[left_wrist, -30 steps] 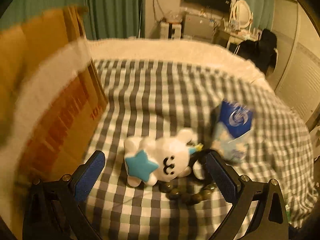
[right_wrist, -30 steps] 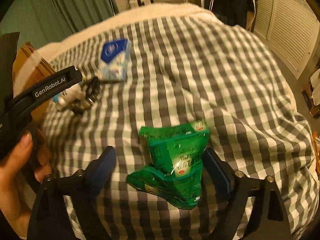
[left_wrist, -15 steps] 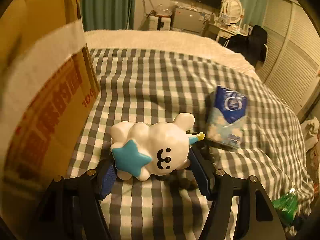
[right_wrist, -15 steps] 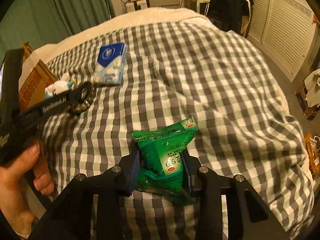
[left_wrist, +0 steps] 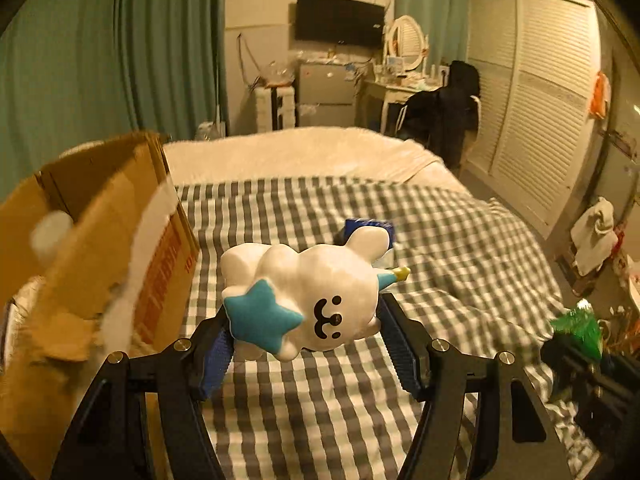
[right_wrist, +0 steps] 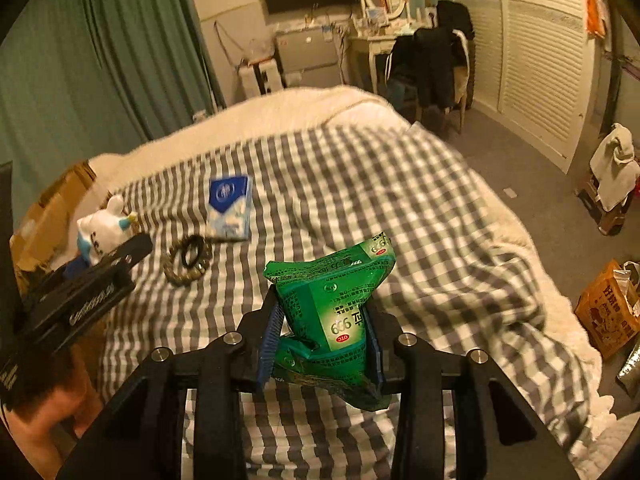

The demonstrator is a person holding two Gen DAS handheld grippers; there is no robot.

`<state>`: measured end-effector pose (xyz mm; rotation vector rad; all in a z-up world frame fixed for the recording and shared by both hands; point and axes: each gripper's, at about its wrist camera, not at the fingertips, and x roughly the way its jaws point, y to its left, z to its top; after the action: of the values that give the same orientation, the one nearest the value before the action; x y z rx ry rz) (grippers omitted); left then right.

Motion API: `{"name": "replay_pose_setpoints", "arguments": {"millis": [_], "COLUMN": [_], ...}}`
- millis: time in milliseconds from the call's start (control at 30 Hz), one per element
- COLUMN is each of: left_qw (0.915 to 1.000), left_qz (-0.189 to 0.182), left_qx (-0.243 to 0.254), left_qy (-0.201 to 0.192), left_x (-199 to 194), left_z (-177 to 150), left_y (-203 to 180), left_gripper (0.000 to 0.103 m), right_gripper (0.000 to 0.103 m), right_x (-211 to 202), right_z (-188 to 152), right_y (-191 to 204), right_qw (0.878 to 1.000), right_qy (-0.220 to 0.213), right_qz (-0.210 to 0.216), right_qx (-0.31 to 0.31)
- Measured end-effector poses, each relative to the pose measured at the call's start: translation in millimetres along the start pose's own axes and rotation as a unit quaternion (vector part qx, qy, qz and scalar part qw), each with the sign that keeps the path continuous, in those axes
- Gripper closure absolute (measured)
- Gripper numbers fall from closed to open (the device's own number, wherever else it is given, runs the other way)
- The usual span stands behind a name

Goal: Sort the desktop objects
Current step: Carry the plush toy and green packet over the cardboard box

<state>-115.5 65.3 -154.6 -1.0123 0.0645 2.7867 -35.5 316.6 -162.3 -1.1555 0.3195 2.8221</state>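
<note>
**Cloud toy and green packet both gripped, held above the bed**

Cloud toy (left_wrist: pixel 316 300), white with a teal star and a smiley face, sits clamped between the blue pads of my left gripper (left_wrist: pixel 306 344), clear of the checked bed cover (left_wrist: pixel 460 248). It lies on its side, star toward the camera. Cardboard box (left_wrist: pixel 96 248) stands open just left of that gripper.

Green packet (right_wrist: pixel 340 304) is squeezed between the pads of my right gripper (right_wrist: pixel 322 346), crumpled, top end sticking up past the fingertips, lifted off the bed too.

From the right wrist view I see the left gripper off to the left with the toy in it. Resting on the cover between the two grippers: a blue tissue pack (right_wrist: pixel 229 208) and a bead bracelet (right_wrist: pixel 188 264) with a black ring inside it, near each other, neither touched by a gripper.
</note>
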Motion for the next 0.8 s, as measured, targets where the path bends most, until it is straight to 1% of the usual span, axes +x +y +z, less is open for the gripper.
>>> {"name": "replay_pose_setpoints", "arguments": {"millis": [100, 200, 433, 567, 667, 800], "left_qw": [0.9998, 0.9994, 0.9965, 0.9945, 0.9923, 0.9909], "left_qz": [-0.001, -0.005, 0.0, -0.004, 0.002, 0.009], "left_qx": [0.009, 0.016, 0.036, 0.029, 0.035, 0.037], "left_qy": [-0.015, -0.032, -0.076, -0.101, -0.118, -0.129], "left_x": [-19, -42, -108, -135, -153, -168], "left_z": [6, 9, 12, 18, 20, 25], "left_y": [0, 3, 17, 24, 30, 41], "left_gripper": [0.034, 0.034, 0.034, 0.034, 0.034, 0.034], "right_gripper": [0.067, 0.067, 0.067, 0.067, 0.067, 0.067], "right_x": [-12, -33, -83, -106, -121, -138], "right_z": [4, 7, 17, 20, 24, 27], "right_y": [1, 1, 14, 22, 28, 39], "right_qw": [1.0, 0.999, 0.994, 0.991, 0.989, 0.986], "right_qy": [-0.02, -0.042, -0.108, -0.132, -0.146, -0.16], "right_qz": [0.001, 0.013, 0.032, 0.036, 0.036, 0.034], "right_qx": [0.002, 0.003, -0.006, -0.01, -0.012, -0.018]}}
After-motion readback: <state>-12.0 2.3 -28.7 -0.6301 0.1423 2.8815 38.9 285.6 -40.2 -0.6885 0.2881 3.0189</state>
